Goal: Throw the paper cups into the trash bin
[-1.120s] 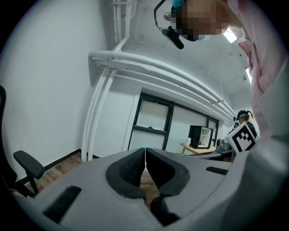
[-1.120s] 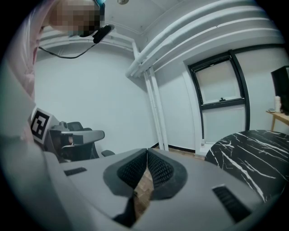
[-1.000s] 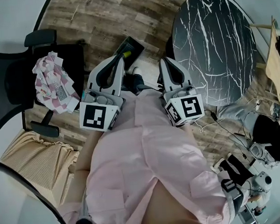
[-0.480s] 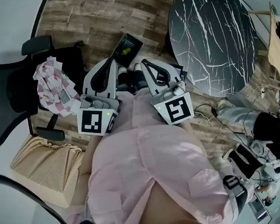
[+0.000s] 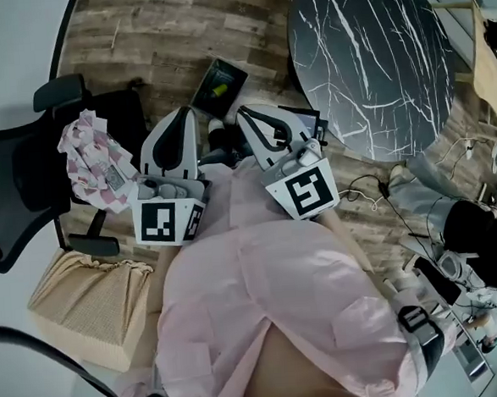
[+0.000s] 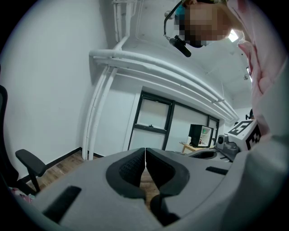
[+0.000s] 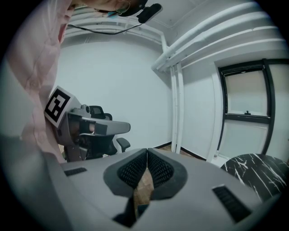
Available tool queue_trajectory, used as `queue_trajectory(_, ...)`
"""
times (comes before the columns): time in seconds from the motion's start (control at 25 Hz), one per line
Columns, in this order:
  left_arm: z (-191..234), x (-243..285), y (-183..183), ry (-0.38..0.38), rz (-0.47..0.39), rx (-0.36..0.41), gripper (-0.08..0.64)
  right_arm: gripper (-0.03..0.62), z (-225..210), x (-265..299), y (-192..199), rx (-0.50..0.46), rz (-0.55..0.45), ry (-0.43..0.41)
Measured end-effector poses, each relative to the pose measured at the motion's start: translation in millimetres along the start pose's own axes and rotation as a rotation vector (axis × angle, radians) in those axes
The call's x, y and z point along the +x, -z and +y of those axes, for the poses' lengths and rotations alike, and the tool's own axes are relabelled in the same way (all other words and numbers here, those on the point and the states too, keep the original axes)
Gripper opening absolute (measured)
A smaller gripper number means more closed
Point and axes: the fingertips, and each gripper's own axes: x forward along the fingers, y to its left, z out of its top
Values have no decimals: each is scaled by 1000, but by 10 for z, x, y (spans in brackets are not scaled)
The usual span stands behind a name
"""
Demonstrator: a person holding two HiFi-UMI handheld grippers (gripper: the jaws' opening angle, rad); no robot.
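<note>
No paper cup and no trash bin shows in any view. In the head view my left gripper (image 5: 181,115) and right gripper (image 5: 244,116) are held close to my body over the wooden floor, their tips near each other. Both are shut with nothing between the jaws. The left gripper view shows its pads (image 6: 133,166) pressed together, and the right gripper's marker cube (image 6: 244,130) at the right edge. In the right gripper view the jaws also meet at the tip, with the left gripper's body (image 7: 86,126) at the left.
A round black marble table (image 5: 374,57) stands at the upper right. A black office chair (image 5: 17,167) with a pink checkered cloth (image 5: 93,158) is at the left, above a beige cushion (image 5: 86,302). A small dark tray (image 5: 218,87) and cables (image 5: 362,190) lie on the floor.
My right gripper has swung left, so its tip now points toward the left gripper. The left gripper has hardly moved. Both stayed shut.
</note>
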Motion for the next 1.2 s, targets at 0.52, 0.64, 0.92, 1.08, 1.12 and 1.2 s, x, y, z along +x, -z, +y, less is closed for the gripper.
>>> queue_trajectory(0.52, -10, 5, -4, -5, -6, -2, 23, 30, -13, -7, 13, -7, 5, -5)
queue_trajectory(0.64, -12, 6, -1, -9, -5, -3, 23, 30, -14, -8, 17, -4, 3, -8)
queue_trajectory(0.92, -2, 12, 5, -13, -1, -6, 23, 30, -24, -6, 31, -7, 12, -8)
queue_trajectory(1.08, -4, 16, 6, -13, 0, -5, 23, 30, -29, -5, 33, -10, 12, -7)
queue_trajectory(1.12, -4, 14, 5, -12, -1, -5, 23, 30, -27, -6, 33, -10, 12, -7)
queue_trajectory(1.2, -3, 11, 5, -12, -1, -5, 23, 29, -23, -7, 34, -13, 14, -7)
